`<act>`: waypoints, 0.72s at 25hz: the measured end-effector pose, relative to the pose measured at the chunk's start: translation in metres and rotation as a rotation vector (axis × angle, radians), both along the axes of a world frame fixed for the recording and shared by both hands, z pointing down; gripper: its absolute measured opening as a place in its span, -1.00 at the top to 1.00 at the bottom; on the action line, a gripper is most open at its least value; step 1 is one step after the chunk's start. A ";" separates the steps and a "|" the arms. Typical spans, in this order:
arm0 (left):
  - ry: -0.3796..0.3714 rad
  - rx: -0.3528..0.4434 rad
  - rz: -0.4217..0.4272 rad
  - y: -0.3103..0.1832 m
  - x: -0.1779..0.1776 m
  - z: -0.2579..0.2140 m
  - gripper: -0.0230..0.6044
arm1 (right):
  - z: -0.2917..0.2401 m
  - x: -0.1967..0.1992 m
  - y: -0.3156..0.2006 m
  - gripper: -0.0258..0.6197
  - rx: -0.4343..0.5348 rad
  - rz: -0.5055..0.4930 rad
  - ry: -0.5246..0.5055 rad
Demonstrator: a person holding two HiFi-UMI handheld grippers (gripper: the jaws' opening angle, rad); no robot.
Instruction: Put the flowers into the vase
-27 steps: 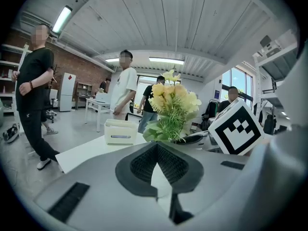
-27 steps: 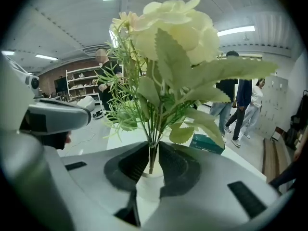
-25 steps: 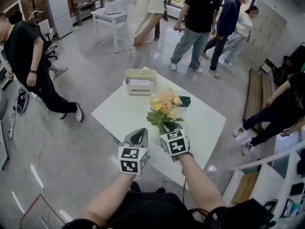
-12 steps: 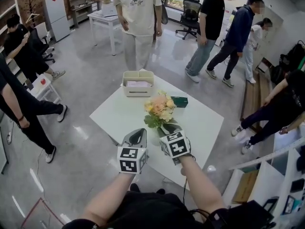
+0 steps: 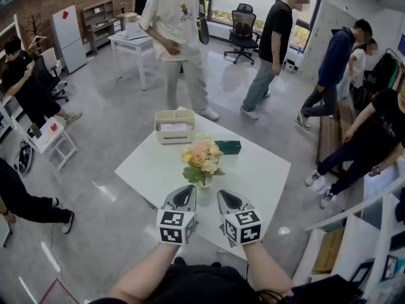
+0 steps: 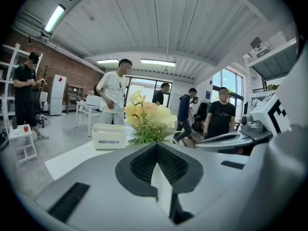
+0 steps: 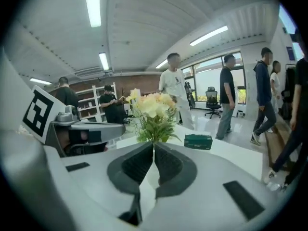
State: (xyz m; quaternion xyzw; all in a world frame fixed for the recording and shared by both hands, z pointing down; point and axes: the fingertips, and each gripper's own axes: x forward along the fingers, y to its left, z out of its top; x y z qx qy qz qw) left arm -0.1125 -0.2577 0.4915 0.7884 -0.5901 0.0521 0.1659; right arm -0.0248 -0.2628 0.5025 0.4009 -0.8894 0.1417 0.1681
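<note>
- The flowers (image 5: 201, 155) stand upright in the vase (image 5: 204, 182), with the blooms on top and the leaves spilling over the rim. The leaves hide most of the vase, which sits about mid-table (image 5: 147, 164). Judged from this, the task looks done.
- The left gripper (image 5: 186, 189) is on the near side of the vase and a little to its left. Its jaws are together and hold nothing.
- The right gripper (image 5: 223, 193) is on the near side of the vase and a little to its right. Its jaws are closing, the pads all but meet at the tips, and nothing is between them.
- Both grippers are clear of the vase, near it but not touching. The vase lies ahead of them, roughly between the two lines they point along.
- In the right gripper view the stems rise straight above the jaw line, so that gripper points squarely at the vase. In the left gripper view the blooms sit slightly left of the jaw line.
- Neither gripper is clearly nearer to the vase.
- The stems' long axis is vertical, so any further grasp would have to come in level from the near side with the jaws reopened first.
- Beyond the vase stands a beige box (image 5: 175, 126), with a green box (image 5: 228, 147) just behind and to the right. Neither lies between the grippers and the vase.
</note>
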 end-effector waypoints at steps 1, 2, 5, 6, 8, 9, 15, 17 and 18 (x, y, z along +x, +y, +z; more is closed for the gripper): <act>-0.002 0.005 0.005 0.001 0.004 -0.002 0.92 | -0.006 0.007 0.001 0.89 0.026 0.032 -0.032; -0.004 0.008 0.009 0.002 0.008 -0.004 0.92 | -0.012 0.015 0.002 0.90 0.051 0.063 -0.064; -0.008 0.023 0.024 0.004 0.020 -0.010 0.92 | -0.029 0.033 0.003 0.91 0.118 0.137 -0.139; -0.009 0.029 0.029 0.004 0.023 -0.011 0.92 | -0.032 0.035 0.003 0.91 0.130 0.146 -0.149; -0.016 0.043 0.036 0.004 0.030 -0.015 0.92 | -0.036 0.036 0.002 0.91 0.146 0.152 -0.154; -0.019 0.050 0.038 0.003 0.033 -0.017 0.92 | -0.038 0.036 0.001 0.91 0.152 0.154 -0.157; -0.023 0.073 0.039 0.001 0.040 -0.024 0.92 | -0.039 0.033 0.000 0.91 0.138 0.143 -0.181; -0.023 0.073 0.039 0.001 0.040 -0.025 0.92 | -0.037 0.032 0.001 0.91 0.131 0.138 -0.179; -0.025 0.073 0.038 0.001 0.040 -0.025 0.92 | -0.037 0.031 0.001 0.91 0.127 0.135 -0.177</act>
